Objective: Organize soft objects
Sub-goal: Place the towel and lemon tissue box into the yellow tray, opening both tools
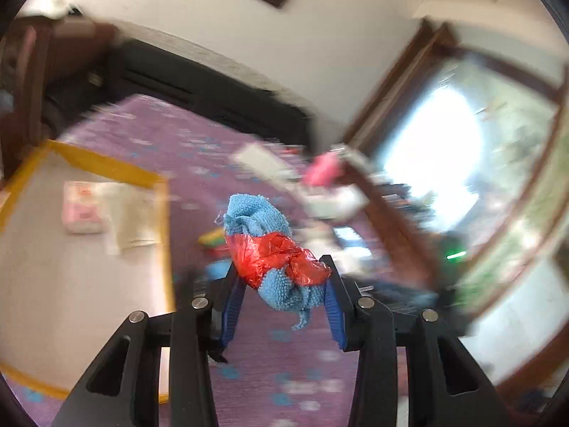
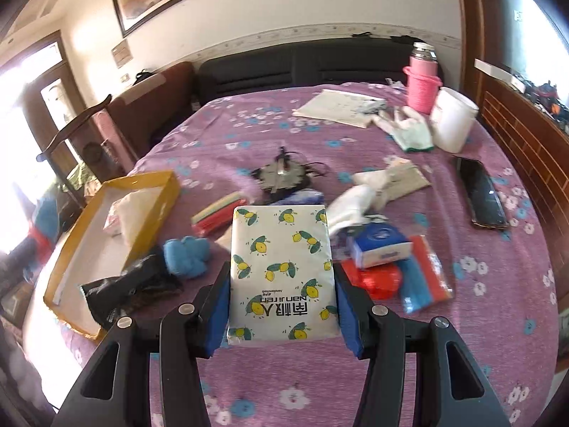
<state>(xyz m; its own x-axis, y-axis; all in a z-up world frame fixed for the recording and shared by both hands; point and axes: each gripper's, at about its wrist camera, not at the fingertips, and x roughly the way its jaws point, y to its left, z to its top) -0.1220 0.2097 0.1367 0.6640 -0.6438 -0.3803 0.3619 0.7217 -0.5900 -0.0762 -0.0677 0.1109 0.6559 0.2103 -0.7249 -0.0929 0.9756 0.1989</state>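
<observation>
Left gripper [image 1: 282,277]: jaws clamped on a blue microfibre cloth [image 1: 261,219] wrapped in red plastic [image 1: 274,256], held in the air above the purple bedspread [image 1: 199,135]; view motion-blurred. Right gripper [image 2: 282,281]: jaws closed on a lemon-print tissue pack [image 2: 282,274], held flat over the bedspread, with a black bag [image 2: 128,288] and a blue fuzzy cloth [image 2: 186,252] just left of the pack and a blue-white tissue packet [image 2: 382,247] on red plastic just right of it. Farther left of the pack lies the yellow-rimmed box [image 2: 156,181] holding pale folded items; beyond the pack, a dark gadget [image 2: 282,176], then a pink cup [image 2: 421,89] far right.
</observation>
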